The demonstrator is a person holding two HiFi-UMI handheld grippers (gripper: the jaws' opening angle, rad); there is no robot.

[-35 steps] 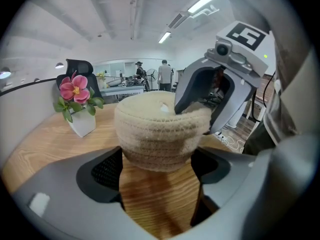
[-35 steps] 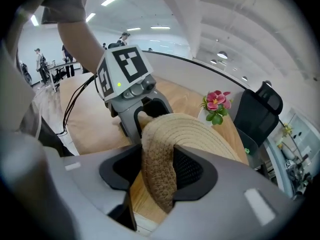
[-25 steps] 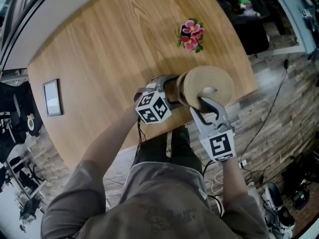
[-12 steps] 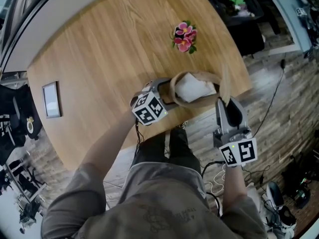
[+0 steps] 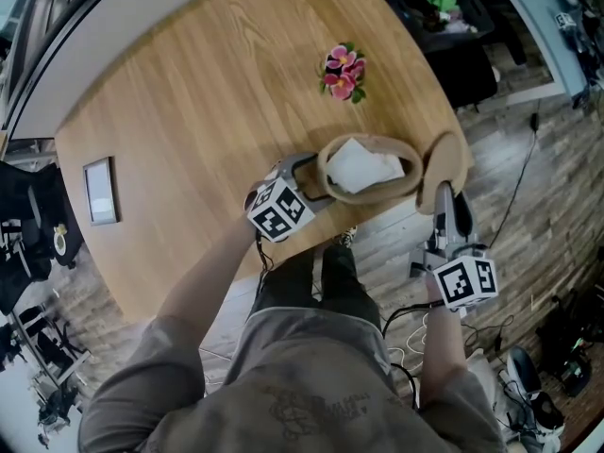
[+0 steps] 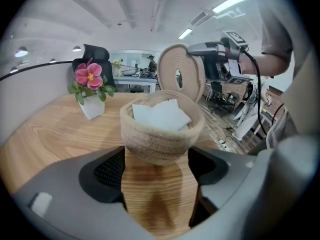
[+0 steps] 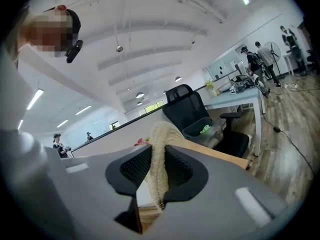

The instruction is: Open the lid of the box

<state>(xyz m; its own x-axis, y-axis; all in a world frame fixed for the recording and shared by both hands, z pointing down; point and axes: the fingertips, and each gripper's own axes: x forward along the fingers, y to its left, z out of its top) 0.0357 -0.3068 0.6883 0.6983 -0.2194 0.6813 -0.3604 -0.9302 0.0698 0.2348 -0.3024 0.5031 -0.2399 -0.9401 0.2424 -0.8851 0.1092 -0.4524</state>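
The lid [image 5: 445, 163] looks like light, floppy woven rope, so your right gripper [image 5: 445, 206] is fine pinching its rim edge-on; its jaws have just been closing on it. Your left gripper [image 5: 307, 177] hugs the soft box [image 5: 373, 196] near the table [image 5: 189, 111] edge, jaws spread wide. Keep that grip low and gentle.

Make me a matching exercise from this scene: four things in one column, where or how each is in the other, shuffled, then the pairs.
1. lid
2. box
3. flowers
4. grey panel

A. flat on the table, head view's far left
B. open, white paper inside
C. on edge in the right tongs
D. upright in a white pot

Pairs: 1-C, 2-B, 3-D, 4-A.
The right tongs' jaws have just been closing, the lid between them.
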